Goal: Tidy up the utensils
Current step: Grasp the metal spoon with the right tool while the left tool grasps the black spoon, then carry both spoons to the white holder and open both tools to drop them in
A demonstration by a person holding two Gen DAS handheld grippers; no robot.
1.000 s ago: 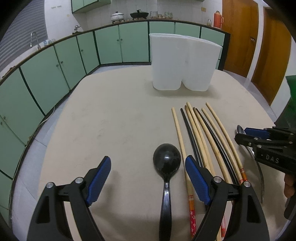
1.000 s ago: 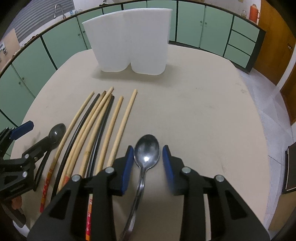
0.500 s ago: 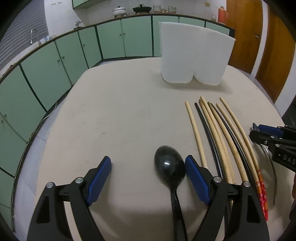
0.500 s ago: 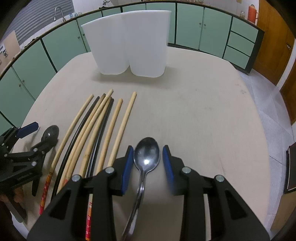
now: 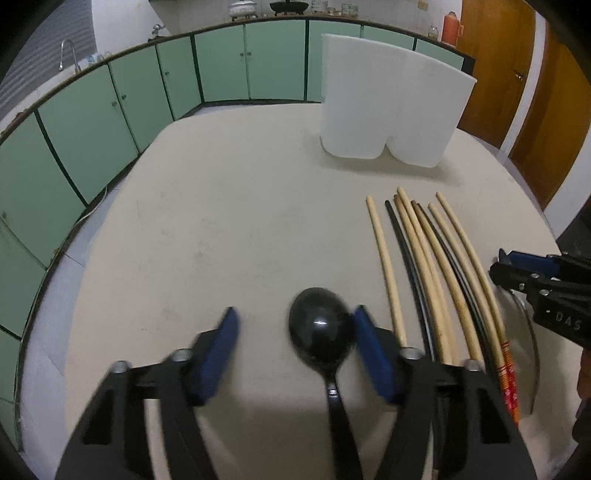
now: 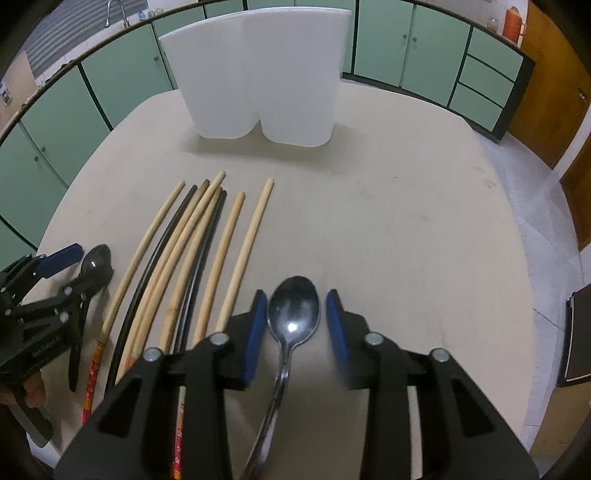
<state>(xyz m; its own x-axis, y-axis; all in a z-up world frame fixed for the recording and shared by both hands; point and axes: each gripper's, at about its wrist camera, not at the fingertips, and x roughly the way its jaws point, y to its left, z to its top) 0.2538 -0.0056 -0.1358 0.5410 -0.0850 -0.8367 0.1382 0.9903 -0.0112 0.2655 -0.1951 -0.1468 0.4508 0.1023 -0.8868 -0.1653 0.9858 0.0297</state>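
Left tool [image 5: 295,332] narrowed around black spoon [image 5: 320,334].

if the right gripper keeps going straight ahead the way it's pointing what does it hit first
Beyond the metal spoon between its open fingers, the right gripper faces bare table, then probably the white holder. The chopsticks lie left of that line.

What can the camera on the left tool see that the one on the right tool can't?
Only the left wrist view shows pots on the far counter. Only the right wrist view shows the metal spoon's bowl between the right tool's open fingers. Both show the white holder, the chopsticks, the black spoon, and the left tool.
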